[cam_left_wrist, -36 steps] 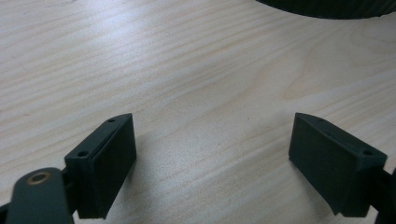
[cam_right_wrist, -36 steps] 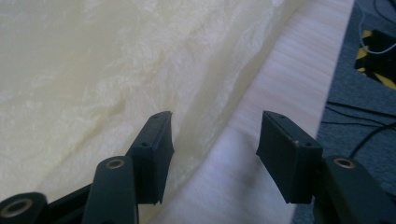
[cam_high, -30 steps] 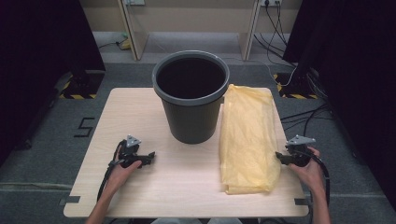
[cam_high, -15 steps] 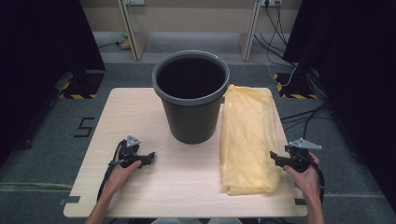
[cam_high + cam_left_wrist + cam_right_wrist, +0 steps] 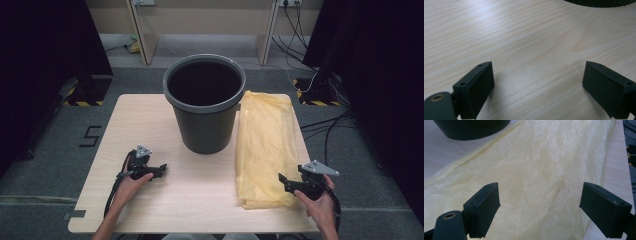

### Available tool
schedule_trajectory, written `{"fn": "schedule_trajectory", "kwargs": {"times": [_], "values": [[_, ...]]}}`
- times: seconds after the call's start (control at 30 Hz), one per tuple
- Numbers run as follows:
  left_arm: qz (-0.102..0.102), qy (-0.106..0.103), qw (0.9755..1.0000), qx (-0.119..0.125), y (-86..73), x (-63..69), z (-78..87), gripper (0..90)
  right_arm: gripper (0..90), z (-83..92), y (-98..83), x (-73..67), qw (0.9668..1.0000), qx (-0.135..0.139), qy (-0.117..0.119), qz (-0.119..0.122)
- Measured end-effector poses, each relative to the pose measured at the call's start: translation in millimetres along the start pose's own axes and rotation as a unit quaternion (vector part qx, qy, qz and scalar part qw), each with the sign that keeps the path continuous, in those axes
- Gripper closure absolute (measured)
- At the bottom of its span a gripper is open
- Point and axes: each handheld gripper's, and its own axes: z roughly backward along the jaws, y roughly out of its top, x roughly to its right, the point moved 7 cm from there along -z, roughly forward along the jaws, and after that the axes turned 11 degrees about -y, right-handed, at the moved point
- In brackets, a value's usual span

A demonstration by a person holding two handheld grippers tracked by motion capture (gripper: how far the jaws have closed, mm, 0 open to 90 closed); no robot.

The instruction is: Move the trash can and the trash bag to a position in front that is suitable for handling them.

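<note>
High view: the yellow bin liner (image 5: 264, 145) lies flat on the table (image 5: 150, 125), touching the empty waste bin (image 5: 205, 107); lining looks unstarted. Right gripper (image 5: 286, 182) reaches the bag's near corner.

Right gripper view: its jaws, just opened wide, hover over plastic, probably without touching.

Left gripper view: left gripper (image 5: 536, 87) spread, empty.

Soft overhead light on the table (image 5: 150, 120), dark surroundings, faint shadows, slightly blurred close-ups
</note>
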Motion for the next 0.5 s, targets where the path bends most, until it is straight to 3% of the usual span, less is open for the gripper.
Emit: {"fn": "schedule_trajectory", "kwargs": {"times": [0.17,0.37,0.5], "values": [[0.002,0.001,1.0000,-0.001,-0.1,-0.4,-0.2,8.1,16.5,2.4,-12.2,-1.8,0.9999,-0.009,-0.004,0.010],[0.002,0.002,1.0000,0.000,0.0,-0.6,-0.5,7.7,16.6,9.2,-29.0,-3.6,1.0000,-0.007,0.003,-0.004],[0.003,0.003,1.0000,0.000,0.0,-0.7,-0.5,7.5,16.6,13.1,-30.4,-4.8,1.0000,-0.004,0.002,-0.005]]}}
